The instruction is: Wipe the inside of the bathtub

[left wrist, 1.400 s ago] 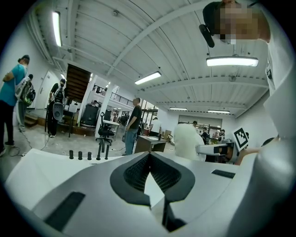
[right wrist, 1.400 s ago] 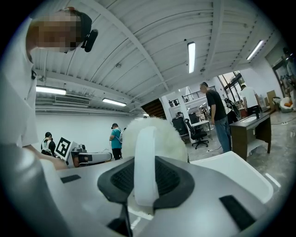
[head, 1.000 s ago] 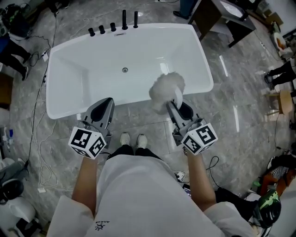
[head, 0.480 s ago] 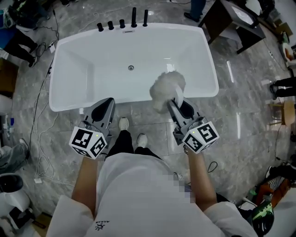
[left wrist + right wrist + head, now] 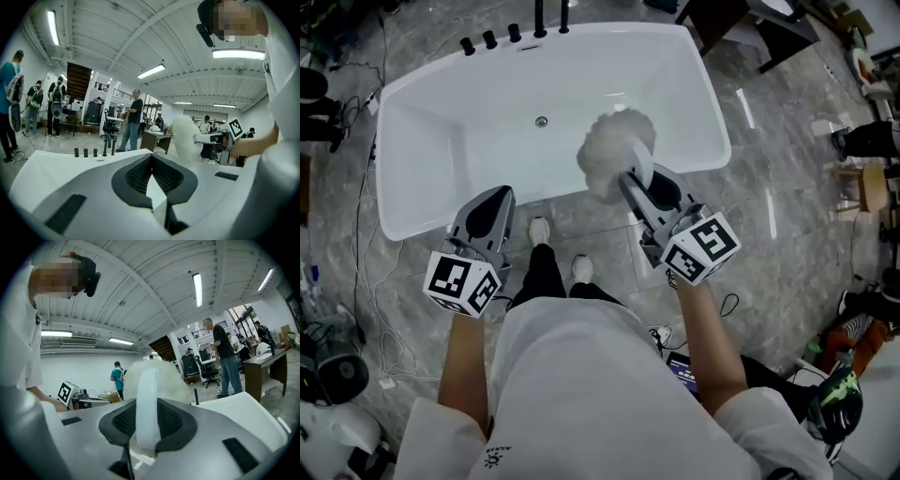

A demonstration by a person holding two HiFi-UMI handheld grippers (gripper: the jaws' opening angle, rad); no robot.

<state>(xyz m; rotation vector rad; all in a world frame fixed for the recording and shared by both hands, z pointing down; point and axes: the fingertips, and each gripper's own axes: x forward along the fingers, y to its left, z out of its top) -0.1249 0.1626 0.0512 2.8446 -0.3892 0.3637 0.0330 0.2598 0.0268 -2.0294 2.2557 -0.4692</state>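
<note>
Right claw [image 5: 630, 180] clamps smooth handle [image 5: 146, 404] of fluffy duster [image 5: 614, 148] over glossy bathtub [image 5: 459, 122]; left claw [image 5: 498, 197] closed, empty.

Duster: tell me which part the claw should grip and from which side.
Grip the flat white handle, not the fluffy head. Come from the handle's tail end, in line with it, as the right claw does: the strip is narrow and looks stiff, and the head is left free for the bathtub.

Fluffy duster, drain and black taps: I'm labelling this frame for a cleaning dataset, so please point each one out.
fluffy duster [image 5: 614, 150], head view, middle of its white fluffy head.
drain [image 5: 542, 121], head view, centre of its metal ring.
black taps [image 5: 490, 39], head view, the second knob from the left.
</note>
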